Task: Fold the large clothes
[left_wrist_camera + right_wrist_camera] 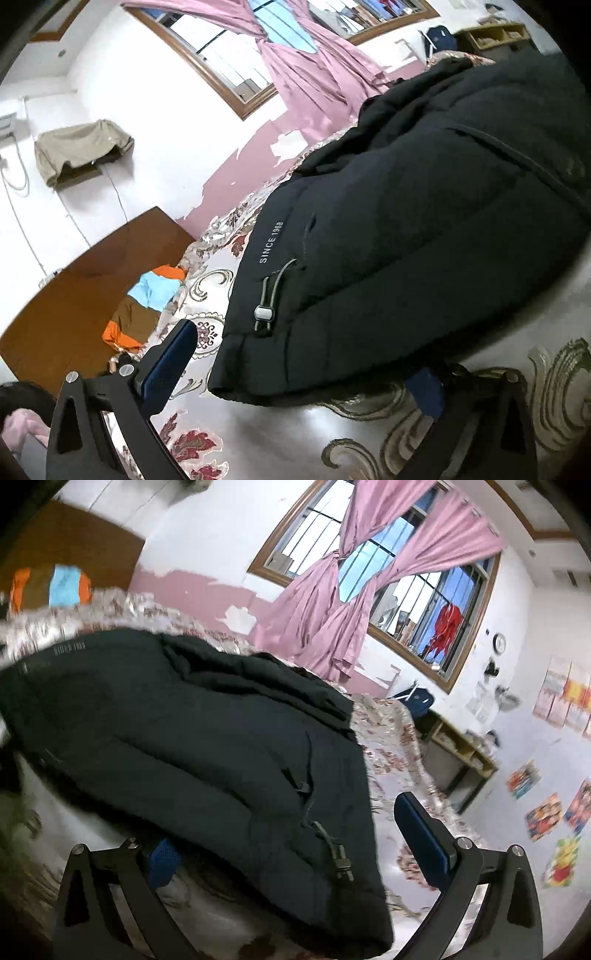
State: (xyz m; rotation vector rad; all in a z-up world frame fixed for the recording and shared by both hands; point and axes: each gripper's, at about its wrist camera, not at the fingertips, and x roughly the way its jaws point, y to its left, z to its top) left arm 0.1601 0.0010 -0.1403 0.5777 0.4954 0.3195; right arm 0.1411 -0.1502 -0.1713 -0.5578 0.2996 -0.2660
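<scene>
Blue-padded fingers (166, 365) of the left gripper (295, 373) sit closest to the lens, spread wide apart; the left pad stands clear over the floral bedspread (258, 435), the right pad is half tucked under the hem of the black padded jacket (406, 240); nothing is pinched between them, the jaws gape; the jacket's hem drapes across the gap, its drawcord toggle (264, 314) just ahead of the left finger, the "SINCE 1968" print a little further up; beyond the left finger, well off, a striped orange, blue and brown cloth (144, 306) lies against the wooden headboard (74, 295).

Over on the right wrist view, the right gripper (295, 845) is likewise splayed; its right finger (424, 842) stands free over the bedspread (399, 738), its left pad peeks out from beneath the jacket's (184, 738) edge; the jacket lies heaped on the bed straight ahead of and between both fingers, a second toggle (341, 860) hanging nearer the right finger; whether either buried pad presses the fabric, I cannot tell; far ahead, pink curtains (332, 609) knotted across the barred window.
</scene>
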